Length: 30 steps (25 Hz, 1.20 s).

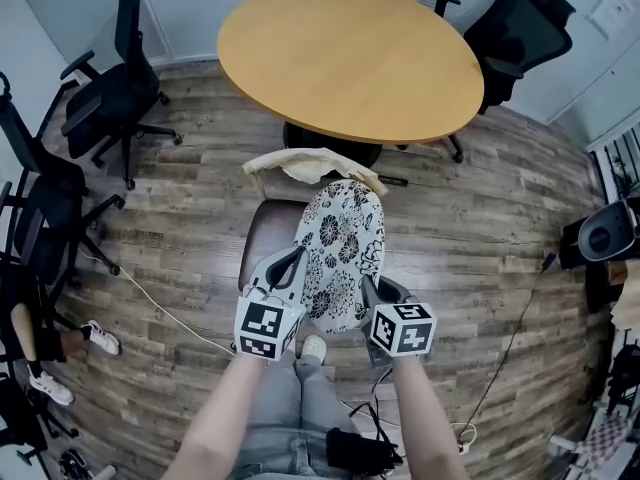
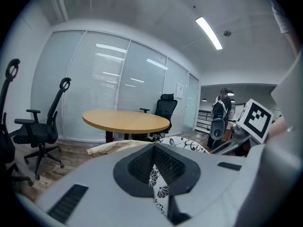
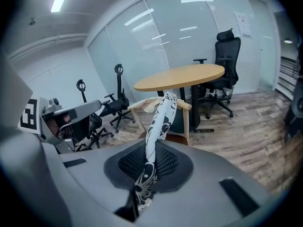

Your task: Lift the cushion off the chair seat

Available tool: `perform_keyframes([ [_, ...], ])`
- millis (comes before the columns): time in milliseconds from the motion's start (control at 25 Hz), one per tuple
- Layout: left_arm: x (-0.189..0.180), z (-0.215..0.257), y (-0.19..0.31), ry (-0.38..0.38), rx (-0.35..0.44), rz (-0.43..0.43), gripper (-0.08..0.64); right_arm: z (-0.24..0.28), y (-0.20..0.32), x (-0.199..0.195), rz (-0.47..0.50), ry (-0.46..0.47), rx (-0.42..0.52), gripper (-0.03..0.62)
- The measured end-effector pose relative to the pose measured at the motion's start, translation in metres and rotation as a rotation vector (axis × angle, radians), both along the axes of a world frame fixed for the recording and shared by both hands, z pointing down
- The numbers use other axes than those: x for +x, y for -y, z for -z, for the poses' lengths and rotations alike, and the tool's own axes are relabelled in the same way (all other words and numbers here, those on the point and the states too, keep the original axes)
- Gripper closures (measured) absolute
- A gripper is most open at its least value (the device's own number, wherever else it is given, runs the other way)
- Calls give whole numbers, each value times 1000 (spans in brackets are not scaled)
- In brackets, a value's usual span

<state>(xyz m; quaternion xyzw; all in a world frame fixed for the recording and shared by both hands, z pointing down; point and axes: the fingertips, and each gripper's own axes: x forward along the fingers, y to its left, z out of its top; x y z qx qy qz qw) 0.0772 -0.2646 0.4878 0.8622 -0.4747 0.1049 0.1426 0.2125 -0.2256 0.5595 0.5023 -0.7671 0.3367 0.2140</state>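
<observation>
A white cushion [image 1: 343,253] with a black flower print hangs above the brown chair seat [image 1: 265,236], held up between both grippers. My left gripper [image 1: 296,260] is shut on the cushion's left edge, and my right gripper [image 1: 368,288] is shut on its right edge. In the left gripper view the patterned fabric [image 2: 157,186] runs as a thin pinched strip between the closed jaws. In the right gripper view the cushion [image 3: 160,119] rises edge-on from the closed jaws toward the chair's wooden back [image 3: 184,105]. A crumpled cream cloth [image 1: 305,165] lies over that back.
A round wooden table [image 1: 350,58] stands just beyond the chair. Black office chairs [image 1: 115,93] stand at the left and far right [image 1: 515,33]. A white cable [image 1: 160,313] crosses the wood floor. Another person's legs [image 1: 35,343] show at the left edge; dark equipment [image 1: 605,233] sits at the right.
</observation>
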Motion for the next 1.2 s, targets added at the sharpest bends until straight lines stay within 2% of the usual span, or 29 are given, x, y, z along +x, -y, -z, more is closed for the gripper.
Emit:
perform_keyframes([
  [280, 0, 23, -3, -7, 24, -10, 568, 34, 2, 0, 4, -13, 46, 554],
  [640, 3, 56, 1, -48, 52, 1, 568, 81, -3, 8, -36, 20, 110, 554],
  [1200, 17, 115, -4, -81, 140, -32, 568, 151, -4, -1, 5, 71, 259, 554],
])
